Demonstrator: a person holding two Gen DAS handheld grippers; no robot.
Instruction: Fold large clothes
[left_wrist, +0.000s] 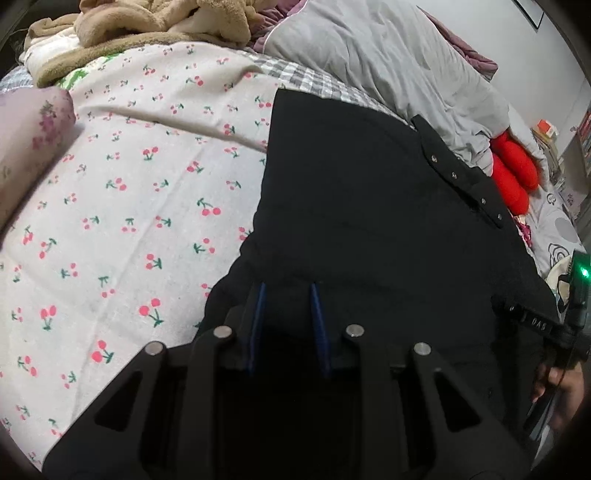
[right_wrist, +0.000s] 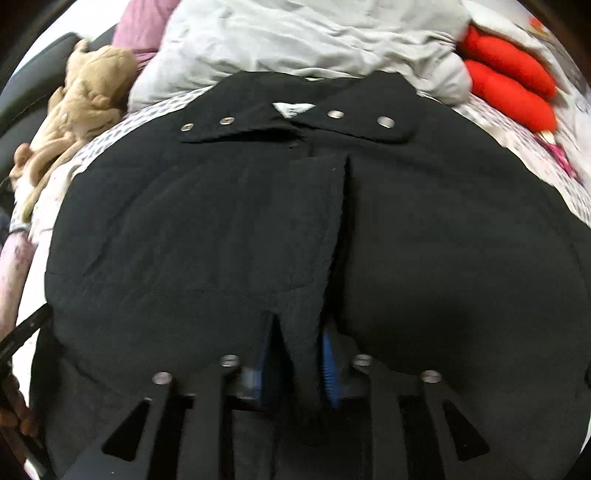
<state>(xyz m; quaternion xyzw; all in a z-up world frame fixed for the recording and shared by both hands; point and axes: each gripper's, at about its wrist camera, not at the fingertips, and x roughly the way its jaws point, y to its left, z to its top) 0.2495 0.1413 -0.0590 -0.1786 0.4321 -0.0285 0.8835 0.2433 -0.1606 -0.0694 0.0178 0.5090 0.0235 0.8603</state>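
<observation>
Black padded coat (right_wrist: 229, 221) lies spread front-up on a cherry-print bedsheet (left_wrist: 122, 192), its near hem pinched between the narrowed fingers of both the left gripper (left_wrist: 287, 295) and right gripper (right_wrist: 299, 343), apparently starting a bottom-to-collar fold that next calls for lifting both corners together toward the snap-studded collar (right_wrist: 295, 125).

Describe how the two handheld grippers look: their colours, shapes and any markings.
Both are black, with angular linkage arms that have triangular cut-outs and round silver pins. The left gripper and the right gripper each have two narrow fingers with blue pads. In the left wrist view, the right unit shows a green light and small white lettering.
</observation>
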